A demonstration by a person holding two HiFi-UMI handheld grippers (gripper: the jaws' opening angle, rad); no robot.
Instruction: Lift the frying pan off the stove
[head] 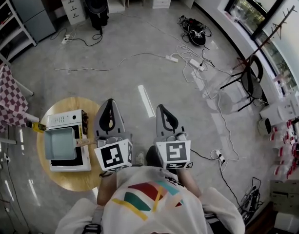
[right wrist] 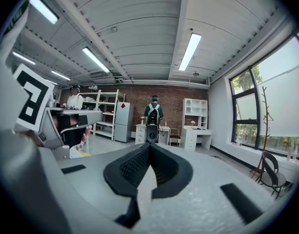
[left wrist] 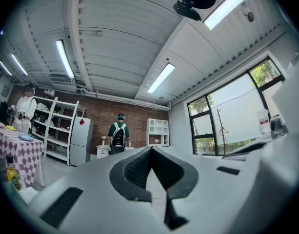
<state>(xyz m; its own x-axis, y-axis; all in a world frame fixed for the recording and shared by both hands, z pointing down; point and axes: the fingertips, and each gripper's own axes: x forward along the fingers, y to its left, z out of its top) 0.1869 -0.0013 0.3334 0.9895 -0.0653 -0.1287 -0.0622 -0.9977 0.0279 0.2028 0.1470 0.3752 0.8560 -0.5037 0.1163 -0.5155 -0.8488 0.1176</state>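
A square grey-blue frying pan [head: 60,144] sits on a white stove [head: 66,119] on a round wooden table [head: 76,180]. Its wooden handle [head: 86,142] points right, toward my left gripper's marker cube. My left gripper [head: 109,103] is shut and empty, raised just right of the table with its tips pointing away from me, level with the room. My right gripper [head: 161,107] is also shut and empty, further right over the floor. In each gripper view the pads meet at the tip, left [left wrist: 151,148] and right [right wrist: 150,145], with nothing between. The pan shows in neither gripper view.
A yellow bottle [head: 37,126] stands at the table's left edge, next to a checked-cloth table [head: 8,104]. Cables and power strips [head: 188,62] trail over the floor ahead. A black chair [head: 249,79] stands right. A person with a backpack [right wrist: 153,112] stands far off.
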